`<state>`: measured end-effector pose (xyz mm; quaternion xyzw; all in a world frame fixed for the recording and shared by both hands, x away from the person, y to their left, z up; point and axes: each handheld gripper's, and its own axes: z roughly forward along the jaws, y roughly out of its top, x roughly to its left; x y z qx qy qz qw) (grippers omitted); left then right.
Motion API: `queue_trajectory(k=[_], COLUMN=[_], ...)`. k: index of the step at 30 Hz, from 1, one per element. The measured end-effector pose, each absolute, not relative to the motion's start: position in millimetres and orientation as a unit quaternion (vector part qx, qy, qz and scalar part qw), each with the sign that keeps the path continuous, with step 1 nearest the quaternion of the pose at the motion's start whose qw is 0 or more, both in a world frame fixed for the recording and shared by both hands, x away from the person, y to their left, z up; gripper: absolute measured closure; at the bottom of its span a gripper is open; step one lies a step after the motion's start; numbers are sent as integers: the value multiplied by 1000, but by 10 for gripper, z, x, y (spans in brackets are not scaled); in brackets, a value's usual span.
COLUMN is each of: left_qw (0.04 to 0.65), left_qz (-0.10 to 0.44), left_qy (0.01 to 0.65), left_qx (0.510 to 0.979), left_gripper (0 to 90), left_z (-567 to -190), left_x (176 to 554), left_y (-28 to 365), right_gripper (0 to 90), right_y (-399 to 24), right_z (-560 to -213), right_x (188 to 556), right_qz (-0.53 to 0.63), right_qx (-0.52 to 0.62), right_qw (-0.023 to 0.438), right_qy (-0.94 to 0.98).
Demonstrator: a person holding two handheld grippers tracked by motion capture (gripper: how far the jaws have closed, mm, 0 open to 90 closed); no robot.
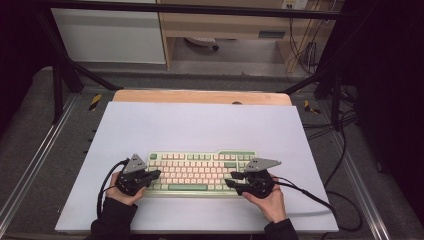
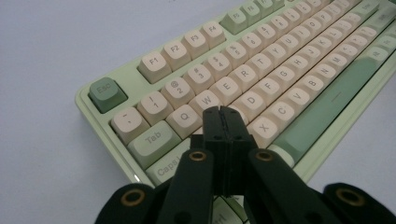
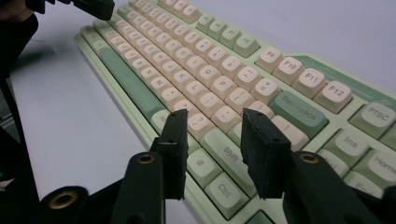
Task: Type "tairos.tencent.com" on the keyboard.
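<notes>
Green-and-cream keyboard (image 1: pixel 200 171) flat on the lilac counter (image 1: pixel 200 125), between both tongs, long axis running from one to the other. Near-left corner hidden under left tongs (image 2: pixel 223 114), shut empty over the A key. Right tongs (image 3: pixel 215 126) narrowly parted, empty, above the right Shift. Far end cut off in both gripper views.
</notes>
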<state>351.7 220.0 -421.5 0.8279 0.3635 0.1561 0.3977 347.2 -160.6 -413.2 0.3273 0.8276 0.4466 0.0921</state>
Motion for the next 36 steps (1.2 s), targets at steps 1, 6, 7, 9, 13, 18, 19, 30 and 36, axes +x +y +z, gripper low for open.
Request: queue_trajectory(k=[1,6,7,9,13,18,19,30,36], left_qw=[398,398,398,398,398,399,399,399,400], left_qz=[156,156,156,157,156,156,156,157,158], left_qy=[364,364,363,363,362,361,361,361,360], left_qx=[828,828,828,828,828,828,828,828,828], left_gripper=[900,900,900,900,900,900,900,900,900], left_z=[-4215,-4208,-4207,-4205,-4206,-4203,-4203,-4200,-4198], left_x=[3517,3518,3518,3516,3519,3518,3518,3521,3520], left_y=[2200,2205,2204,2202,2201,2199,2199,2200,2199], right_gripper=[655,728,744,753,809,863,863,900,900], right_y=[-1589,-1478,-1452,-1426,-1300,-1187,-1187,-995,-861], right_z=[-4131,-4138,-4143,-4145,-4143,-4146,-4146,-4194,-4210], right_x=[3483,3529,3539,3549,3602,3656,3656,3768,3813], right_qz=[445,448,448,445,448,448,448,443,440], right_qx=[327,339,340,339,342,343,343,349,340], right_qw=[94,86,86,86,83,81,81,77,77], right_qy=[829,823,822,824,822,822,822,822,828])
